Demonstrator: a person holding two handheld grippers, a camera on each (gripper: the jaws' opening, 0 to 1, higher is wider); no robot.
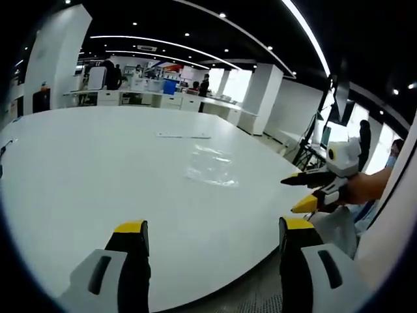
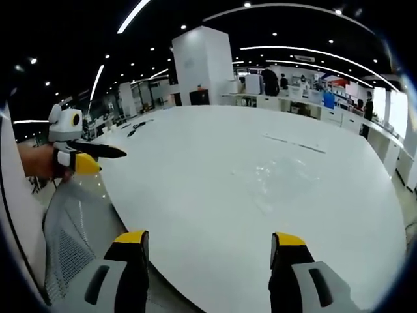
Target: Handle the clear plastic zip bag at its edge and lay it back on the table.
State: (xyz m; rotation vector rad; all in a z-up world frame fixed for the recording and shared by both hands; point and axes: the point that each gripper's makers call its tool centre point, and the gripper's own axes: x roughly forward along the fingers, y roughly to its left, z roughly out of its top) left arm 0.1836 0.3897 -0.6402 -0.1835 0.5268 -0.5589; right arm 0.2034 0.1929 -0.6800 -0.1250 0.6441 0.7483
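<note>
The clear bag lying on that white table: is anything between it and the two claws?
Nothing visible blocks the way. The clear plastic zip bag lies flat on the white table, with bare tabletop between it and the open left claw. The right claw, also open, faces it across bare tabletop.

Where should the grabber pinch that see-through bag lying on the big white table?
Probably the near edge of the clear zip bag. It lies flat on the white table, so there's nothing to wrap the jaws around. Come in low from the table's near side with the open left gripper and nip that thin edge, then lift.
</note>
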